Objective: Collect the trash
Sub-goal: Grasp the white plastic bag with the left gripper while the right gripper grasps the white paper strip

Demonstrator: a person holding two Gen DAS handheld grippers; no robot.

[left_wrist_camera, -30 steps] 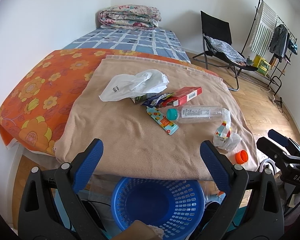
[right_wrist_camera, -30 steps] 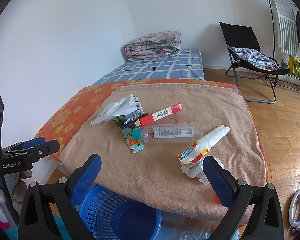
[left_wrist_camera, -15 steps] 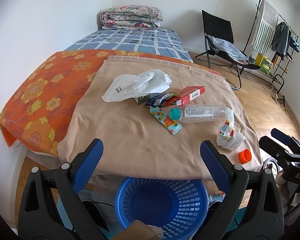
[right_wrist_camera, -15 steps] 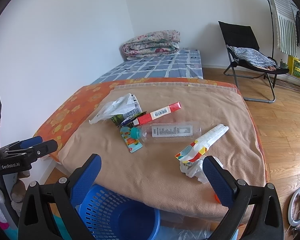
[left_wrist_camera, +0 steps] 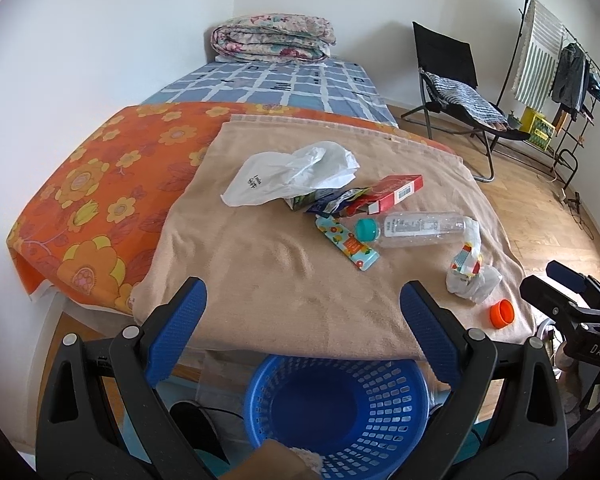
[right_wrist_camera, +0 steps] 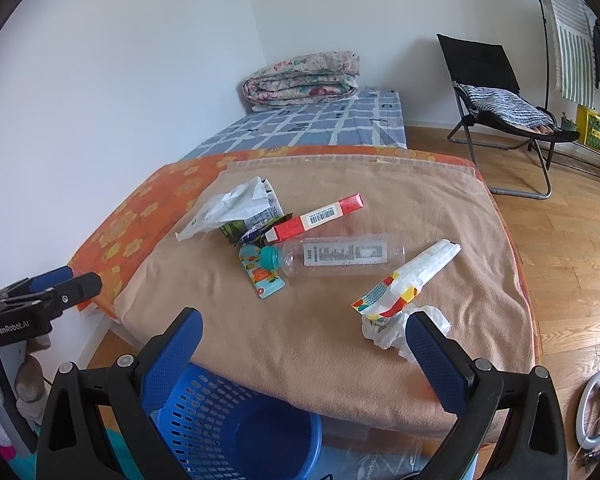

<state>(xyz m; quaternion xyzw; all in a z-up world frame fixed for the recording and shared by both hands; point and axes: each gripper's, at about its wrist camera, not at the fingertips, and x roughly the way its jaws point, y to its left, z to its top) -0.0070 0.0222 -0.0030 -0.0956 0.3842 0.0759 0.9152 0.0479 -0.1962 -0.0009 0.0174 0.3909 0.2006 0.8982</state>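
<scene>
Trash lies on a tan blanket (left_wrist_camera: 260,272) over a bed: a white plastic bag (left_wrist_camera: 288,174), a red carton (left_wrist_camera: 388,192), a clear bottle with a teal cap (left_wrist_camera: 416,226), a colourful flat wrapper (left_wrist_camera: 346,242), a patterned paper wrapper (left_wrist_camera: 468,256) on crumpled white plastic (left_wrist_camera: 474,282), and an orange cap (left_wrist_camera: 502,313). A blue basket (left_wrist_camera: 336,408) stands on the floor below the bed's near edge. My left gripper (left_wrist_camera: 302,300) is open and empty above the basket. My right gripper (right_wrist_camera: 304,328) is open and empty, near the crumpled plastic (right_wrist_camera: 388,330).
An orange flowered sheet (left_wrist_camera: 96,200) covers the bed's left side. A folded quilt (left_wrist_camera: 274,40) lies at the far end. A black folding chair (left_wrist_camera: 456,84) and a clothes rack (left_wrist_camera: 556,68) stand on the wooden floor at the right. A ring light (right_wrist_camera: 598,404) lies on the floor.
Both grippers have shifted slightly; the view of the bed has moved a little. Nothing on the blanket has moved. Both grippers stay open.
</scene>
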